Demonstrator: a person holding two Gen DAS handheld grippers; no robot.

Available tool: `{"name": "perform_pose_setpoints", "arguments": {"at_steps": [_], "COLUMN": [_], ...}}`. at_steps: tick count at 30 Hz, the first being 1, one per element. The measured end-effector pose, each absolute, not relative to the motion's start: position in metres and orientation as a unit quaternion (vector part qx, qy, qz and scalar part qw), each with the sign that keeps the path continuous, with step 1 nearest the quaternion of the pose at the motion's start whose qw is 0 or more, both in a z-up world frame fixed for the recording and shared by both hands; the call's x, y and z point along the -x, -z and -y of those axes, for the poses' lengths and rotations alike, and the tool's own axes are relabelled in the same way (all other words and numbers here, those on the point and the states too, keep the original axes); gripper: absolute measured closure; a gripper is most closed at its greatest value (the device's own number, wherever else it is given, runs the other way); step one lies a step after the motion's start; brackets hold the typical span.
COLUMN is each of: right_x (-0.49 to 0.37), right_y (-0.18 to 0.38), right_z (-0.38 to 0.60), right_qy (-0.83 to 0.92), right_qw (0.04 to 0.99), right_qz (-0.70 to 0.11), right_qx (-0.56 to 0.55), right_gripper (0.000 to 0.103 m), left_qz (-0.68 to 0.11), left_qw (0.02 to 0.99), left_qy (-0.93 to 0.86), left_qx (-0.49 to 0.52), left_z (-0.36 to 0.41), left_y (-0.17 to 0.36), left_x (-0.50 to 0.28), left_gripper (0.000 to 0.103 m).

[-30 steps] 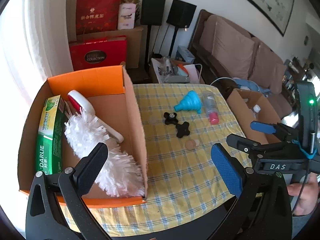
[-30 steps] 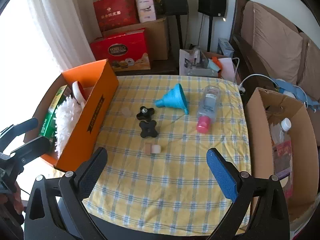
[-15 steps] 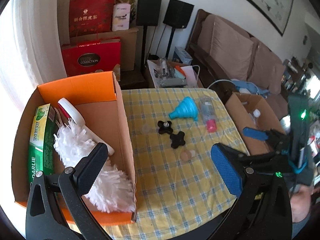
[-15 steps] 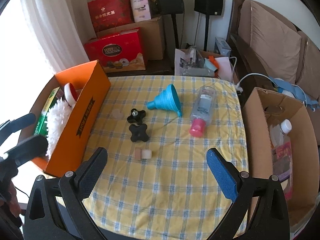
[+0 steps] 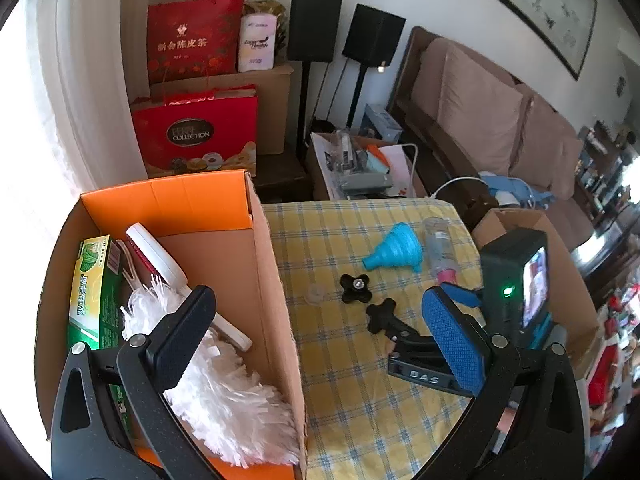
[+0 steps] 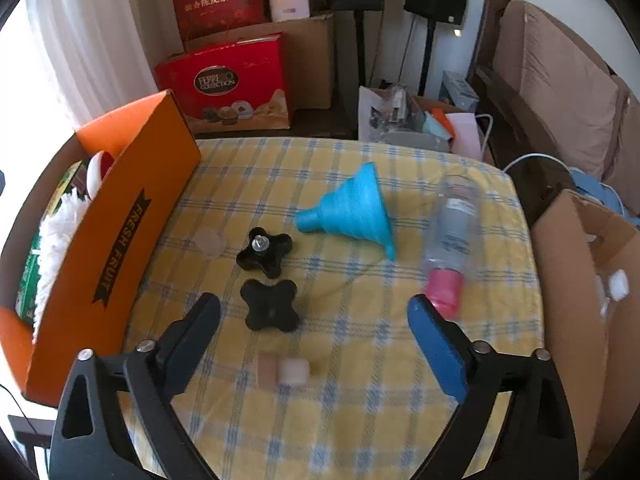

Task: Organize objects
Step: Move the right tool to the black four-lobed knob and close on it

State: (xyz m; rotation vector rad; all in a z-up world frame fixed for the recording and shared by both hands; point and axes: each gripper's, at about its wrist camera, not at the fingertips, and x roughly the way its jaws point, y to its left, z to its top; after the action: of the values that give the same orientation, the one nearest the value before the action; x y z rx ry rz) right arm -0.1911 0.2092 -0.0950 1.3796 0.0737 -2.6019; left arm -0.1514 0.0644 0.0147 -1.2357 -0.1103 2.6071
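Note:
On the yellow checked tablecloth (image 6: 360,420) lie a blue funnel (image 6: 352,208), a clear bottle with a pink cap (image 6: 452,232), two black star knobs (image 6: 264,252) (image 6: 270,310), and a small beige and pink pair of pieces (image 6: 284,372). My right gripper (image 6: 314,306) hangs low over the nearer knob and the small pieces. Its jaws are closing but stand wide, with nothing pressed between them. My left gripper (image 5: 316,300) is open above the wall of the orange box (image 5: 276,300), which holds a white duster (image 5: 224,384) and a green toothpaste carton (image 5: 90,292).
A brown cardboard box (image 6: 568,280) with a bottle inside stands off the table's right edge. A clear little disc (image 6: 210,242) lies near the orange box. Red gift bags (image 6: 224,80), speakers and a sofa (image 6: 560,80) stand behind the table.
My right gripper has come down and forward over the table, so the knobs and small pieces look larger, and its jaws have narrowed a little. In the left view it has slid in over the cloth.

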Motion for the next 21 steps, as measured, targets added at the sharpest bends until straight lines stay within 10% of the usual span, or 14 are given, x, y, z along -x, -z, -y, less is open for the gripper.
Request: {"name": "perform_pose_setpoints", "arguments": {"at_steps": [9,17,21], "right_x": [0.201,0.203,0.197], "right_y": [0.116,0.129,0.123], "right_z": [-0.192,-0.196,-0.207], "right_qy": [0.874,0.867,0.869], "right_qw": [0.109,0.124,0.12], "right_qz": [-0.037,-0.025,-0.017], "right_qx": [-0.472,-0.482,-0.479], "right_gripper": [0.019,0.068,0.067], "left_qz": [0.038,0.041,0.033], "left_qw": [0.126,0.124,0.126], "left_qy": [-0.893,-0.892,-0.891], "left_qx": [0.429,0.433,0.434], "left_z": [-0.062,-0.067,-0.075], "left_y": [-0.01,-0.008,-0.007], "left_x": [0.157,0.159,0.159], "left_gripper": [0.0,0.0,0.0]}}
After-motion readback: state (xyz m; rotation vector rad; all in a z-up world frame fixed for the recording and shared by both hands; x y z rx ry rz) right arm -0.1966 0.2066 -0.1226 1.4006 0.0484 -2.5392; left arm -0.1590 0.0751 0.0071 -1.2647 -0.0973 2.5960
